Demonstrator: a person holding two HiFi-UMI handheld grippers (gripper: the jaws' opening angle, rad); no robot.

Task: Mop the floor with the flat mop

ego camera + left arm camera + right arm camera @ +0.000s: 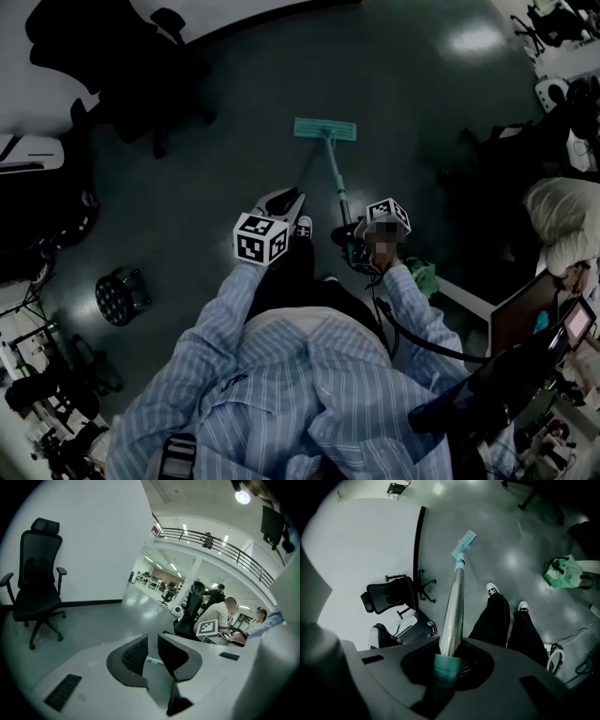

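- Left gripper point(153, 656): jaws narrowly parted, holding nothing, near the pole.
- Teal flat mop with silver metal pole point(334, 173): head lies flat on the dark glossy floor point(234, 141), ahead of the feet. Probably light and stiff. The bare metal looks slick, so best held at the teal sleeve point(446, 667).
- Right gripper point(447, 660): jaws clamped on that sleeve.

Floor point(253, 169) ahead open; office chair point(122, 75) left, bag point(422, 275) right.
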